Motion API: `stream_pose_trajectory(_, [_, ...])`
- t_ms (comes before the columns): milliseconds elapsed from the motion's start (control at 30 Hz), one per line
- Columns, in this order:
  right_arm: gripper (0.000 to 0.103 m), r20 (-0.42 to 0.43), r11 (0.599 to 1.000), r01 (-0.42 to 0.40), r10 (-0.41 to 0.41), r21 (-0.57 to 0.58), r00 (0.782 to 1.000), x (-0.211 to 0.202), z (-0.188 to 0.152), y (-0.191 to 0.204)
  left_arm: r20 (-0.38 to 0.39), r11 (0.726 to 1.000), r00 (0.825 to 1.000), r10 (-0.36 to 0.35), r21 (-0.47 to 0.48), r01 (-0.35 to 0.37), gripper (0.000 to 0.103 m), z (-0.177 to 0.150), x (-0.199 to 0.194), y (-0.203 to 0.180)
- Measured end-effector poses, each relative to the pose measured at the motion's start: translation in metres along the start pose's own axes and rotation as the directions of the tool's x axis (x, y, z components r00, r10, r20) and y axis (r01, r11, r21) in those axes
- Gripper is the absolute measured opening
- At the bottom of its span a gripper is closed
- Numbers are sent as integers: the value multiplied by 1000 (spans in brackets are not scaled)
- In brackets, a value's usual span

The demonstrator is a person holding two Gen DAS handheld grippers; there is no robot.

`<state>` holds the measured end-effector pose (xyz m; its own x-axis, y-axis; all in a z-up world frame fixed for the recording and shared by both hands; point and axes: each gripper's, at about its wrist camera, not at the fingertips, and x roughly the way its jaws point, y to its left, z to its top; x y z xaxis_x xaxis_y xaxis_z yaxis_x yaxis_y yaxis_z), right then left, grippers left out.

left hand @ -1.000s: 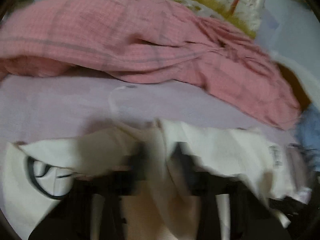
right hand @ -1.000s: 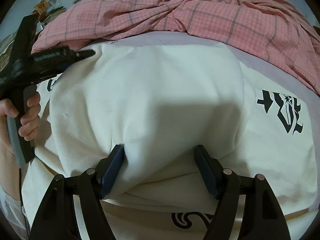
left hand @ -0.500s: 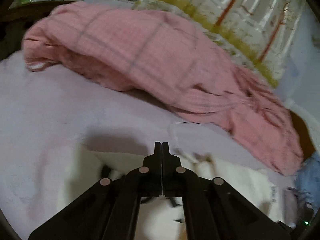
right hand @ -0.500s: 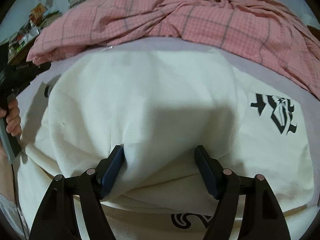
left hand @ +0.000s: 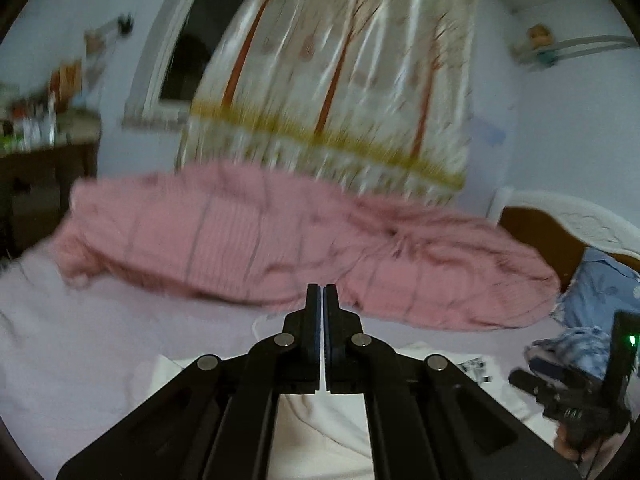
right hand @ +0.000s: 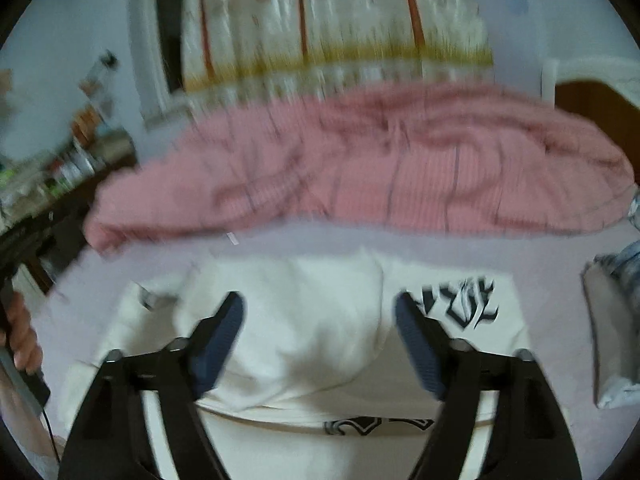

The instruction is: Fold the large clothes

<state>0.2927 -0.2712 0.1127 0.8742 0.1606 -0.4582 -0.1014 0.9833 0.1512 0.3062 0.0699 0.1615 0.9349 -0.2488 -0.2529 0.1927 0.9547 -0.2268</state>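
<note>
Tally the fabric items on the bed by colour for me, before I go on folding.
White garment with black print: 1
Pink plaid blanket: 1
Blue patterned fabric pieces at the right edge: 2, though blurred
Total: 4

From my right wrist view, the folded sweatshirt (right hand: 320,332) lay on the bed sheet (right hand: 460,246) at the near edge, its printed panel (right hand: 464,300) toward the right. The right gripper (right hand: 320,312) hung above it with its jaws set wide apart. Behind the sweatshirt, the quilt (right hand: 360,168) was heaped across the far side of the bed, and the curtain (right hand: 332,20) hung behind that. The headboard (right hand: 588,100) stood at far right. In my left wrist view, the left gripper (left hand: 321,300) sat over the sweatshirt's (left hand: 320,428) near part, jaws together, holding nothing. A pillow (left hand: 596,292) lay right of the quilt (left hand: 280,240).
</note>
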Motion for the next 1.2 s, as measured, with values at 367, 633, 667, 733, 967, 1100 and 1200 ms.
stream_pose_trajectory(367, [103, 209, 998, 68, -65, -9, 976, -172, -30, 28, 208, 982, 977, 50, 165, -86, 80, -5, -190, -50])
stream_pose_trajectory(633, [103, 207, 988, 150, -139, -38, 968, -227, -64, 25, 157, 979, 986, 61, 184, -90, 102, -48, -210, -61])
stream_pose_trajectory(667, [103, 197, 986, 161, -147, -53, 969, -228, -72, 22, 133, 976, 989, 60, 200, -86, 102, -56, -207, -63])
stream_pose_trajectory(733, [103, 164, 982, 166, -151, -88, 975, -221, -83, 19, 81, 970, 994, 70, 229, -86, 102, -74, -197, -65])
stream_pose_trajectory(967, [103, -169, 942, 206, -256, -266, 952, -154, -172, -28, -285, 889, 931, 227, 450, -79, 102, -180, -137, -56])
stream_pose_trajectory(1100, [102, -292, 937, 153, -248, -315, 924, -124, -196, -38, -364, 865, 889, 279, 498, -67, 102, -213, -109, -47])
stream_pose_trajectory(1200, [102, -350, 905, 122, -278, -407, 895, -98, -204, -30, -419, 846, 856, 303, 532, -39, 102, -229, -85, -44])
